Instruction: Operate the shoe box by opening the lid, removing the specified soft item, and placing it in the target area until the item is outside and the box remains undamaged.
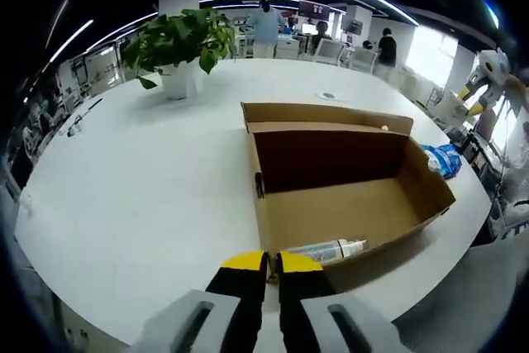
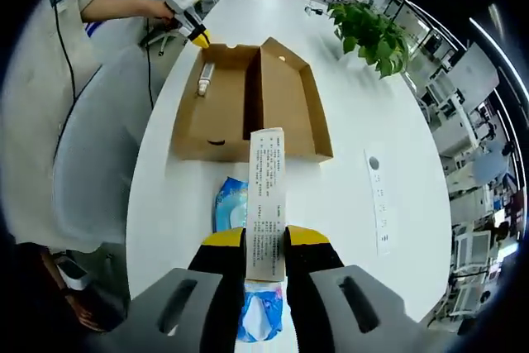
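- Left gripper view: the left claw [image 1: 271, 264] was seen with its tips almost touching, holding nothing, just at the near wall of the open shoe box [image 1: 347, 204].
- A small tube [image 1: 328, 249] was seen lying inside the box against that near wall; a push from the closed tips could have dented the cardboard wall.
- The lid [image 1: 326, 113] was seen folded back on the far side. The box sat close to the rounded edge of the white surface [image 1: 149, 179], so a shove could have slid it off, while wide room was left toward the potted plant [image 1: 178, 43].
- Right gripper view: the right claw [image 2: 266, 247] was seen clamped on a long printed packet [image 2: 266, 204], held outside the box above a blue pack [image 2: 231, 208] lying on the surface.
- The packet was gripped at one end only, so it could have sagged or slipped out. Whether it was the soft item named could not be told.
- The surface edge ran close beside the blue pack, and open room was left on the other side.
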### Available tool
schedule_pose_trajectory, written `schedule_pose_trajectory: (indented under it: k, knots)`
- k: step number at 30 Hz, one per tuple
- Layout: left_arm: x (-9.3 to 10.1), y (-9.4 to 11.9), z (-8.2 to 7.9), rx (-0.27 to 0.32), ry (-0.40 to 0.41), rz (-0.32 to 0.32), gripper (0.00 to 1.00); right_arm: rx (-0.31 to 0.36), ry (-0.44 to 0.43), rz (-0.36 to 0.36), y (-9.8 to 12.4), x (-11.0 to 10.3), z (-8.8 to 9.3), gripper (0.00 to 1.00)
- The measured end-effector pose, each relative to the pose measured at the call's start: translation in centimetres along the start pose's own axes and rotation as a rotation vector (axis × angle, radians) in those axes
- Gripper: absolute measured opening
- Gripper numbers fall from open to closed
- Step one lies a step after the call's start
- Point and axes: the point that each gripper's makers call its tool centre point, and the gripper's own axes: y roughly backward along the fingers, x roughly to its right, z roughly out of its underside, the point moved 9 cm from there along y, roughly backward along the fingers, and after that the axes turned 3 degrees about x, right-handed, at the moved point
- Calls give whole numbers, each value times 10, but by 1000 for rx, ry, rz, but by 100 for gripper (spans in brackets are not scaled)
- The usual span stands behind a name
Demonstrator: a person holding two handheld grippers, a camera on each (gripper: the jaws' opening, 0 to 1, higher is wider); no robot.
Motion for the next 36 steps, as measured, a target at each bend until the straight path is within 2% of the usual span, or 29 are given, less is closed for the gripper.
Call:
schedule_pose_trajectory:
  k: [17,21,30,36]
  knots:
    - [2,-1,0,0,9,-18,4,-84,-66,4,-5,19,60,15]
    - [2,-1,0,-3,8,-20,4,-90,-82,7,-9,22,73,15]
    - [2,0,0,-9,10,-23,4,-158,-109,2,-22,31,110,15]
    - [1,0,0,-10,12,-26,4,-192,-121,-4,-30,34,127,15]
